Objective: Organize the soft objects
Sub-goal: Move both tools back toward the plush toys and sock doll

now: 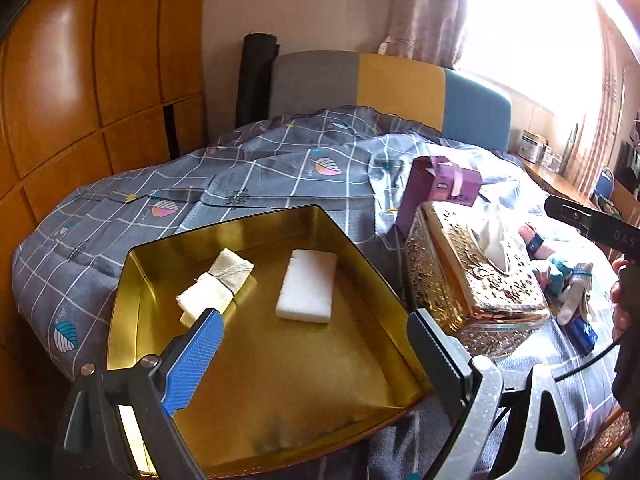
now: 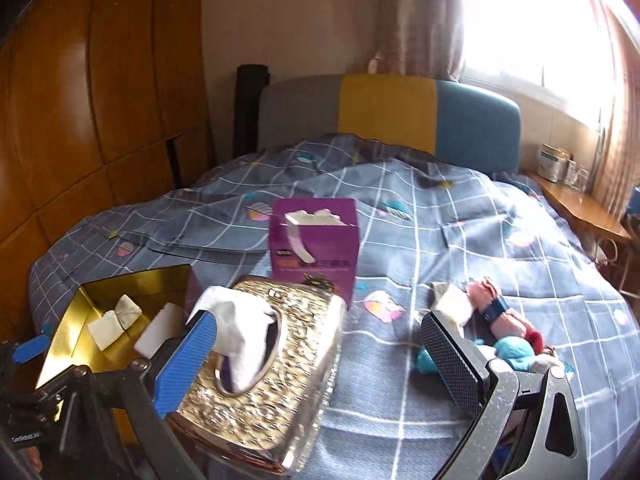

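The left hand-held gripper stands wide open above the shallow gold metal tray on the bed, and nothing is between its fingers. In the tray lie a folded cream cloth tied with a dark band, just ahead of the blue finger, and a white rectangular sponge block further to the right, apart from the cloth. The right hand-held gripper is also open and empty. It hangs over the ornate gold tissue box, with the heap of pink, teal and white soft things on the checked grey cover just behind its right finger. A purple carton stands behind the tissue box.
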A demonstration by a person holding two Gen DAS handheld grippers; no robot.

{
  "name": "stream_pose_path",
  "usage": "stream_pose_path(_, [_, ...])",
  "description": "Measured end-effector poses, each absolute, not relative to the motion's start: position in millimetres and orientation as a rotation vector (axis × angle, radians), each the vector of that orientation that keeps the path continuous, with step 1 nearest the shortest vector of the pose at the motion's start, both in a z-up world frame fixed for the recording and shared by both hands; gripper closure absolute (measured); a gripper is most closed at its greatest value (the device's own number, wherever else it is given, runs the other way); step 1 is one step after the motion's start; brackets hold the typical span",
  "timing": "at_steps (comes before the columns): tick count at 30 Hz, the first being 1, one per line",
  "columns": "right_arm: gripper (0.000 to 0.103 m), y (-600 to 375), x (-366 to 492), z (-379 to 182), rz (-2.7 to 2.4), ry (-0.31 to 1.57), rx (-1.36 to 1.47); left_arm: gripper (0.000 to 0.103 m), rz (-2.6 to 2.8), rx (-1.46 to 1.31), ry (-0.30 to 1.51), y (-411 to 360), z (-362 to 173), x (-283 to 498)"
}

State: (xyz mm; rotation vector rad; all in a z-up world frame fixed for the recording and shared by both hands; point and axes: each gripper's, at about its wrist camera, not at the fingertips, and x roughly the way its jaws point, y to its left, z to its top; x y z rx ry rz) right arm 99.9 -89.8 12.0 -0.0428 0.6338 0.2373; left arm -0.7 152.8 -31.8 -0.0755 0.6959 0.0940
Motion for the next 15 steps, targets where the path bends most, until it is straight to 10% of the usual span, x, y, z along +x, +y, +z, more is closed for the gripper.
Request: stream_pose_path(15, [0.000, -252.6, 94.5, 19.8, -0.116, 0.617, 0.191, 0.000, -0.207, -0.038, 0.586, 103.1, -0.2, -5.4])
